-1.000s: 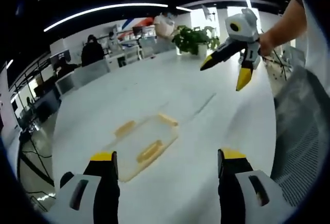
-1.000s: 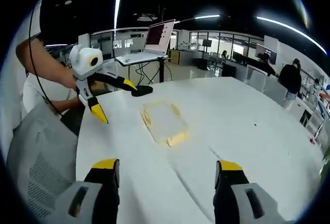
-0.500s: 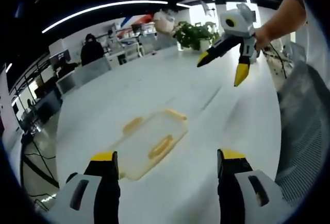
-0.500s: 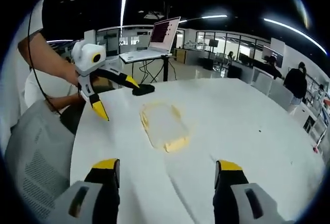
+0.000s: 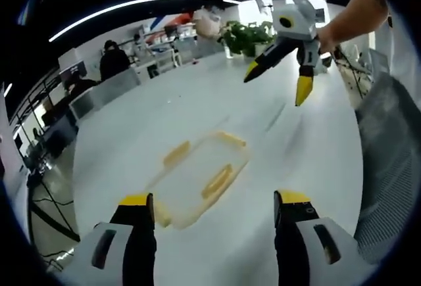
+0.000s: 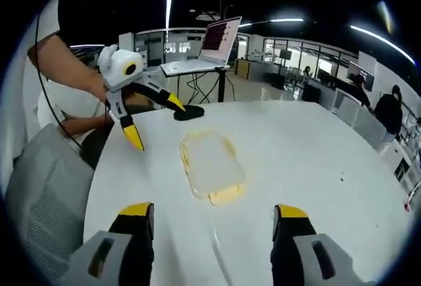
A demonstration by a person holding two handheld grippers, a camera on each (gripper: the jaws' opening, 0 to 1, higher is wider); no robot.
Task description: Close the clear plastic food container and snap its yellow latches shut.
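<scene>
Closed in on the clear rectangular plastic food container (image 5: 197, 179) over the last second; larger and lower centre in the left gripper view. Both approaching, nothing touched, latches not yet pressed. Left gripper (image 5: 210, 243) spread wide, empty. Right gripper (image 6: 209, 246) likewise spread. One container on the round white table (image 5: 131, 128). Three yellow latches (image 5: 217, 181) counted. Upper left: one black pad (image 6: 189, 112).

No text legible; the laptop screen (image 6: 220, 34) seems blurred.
</scene>
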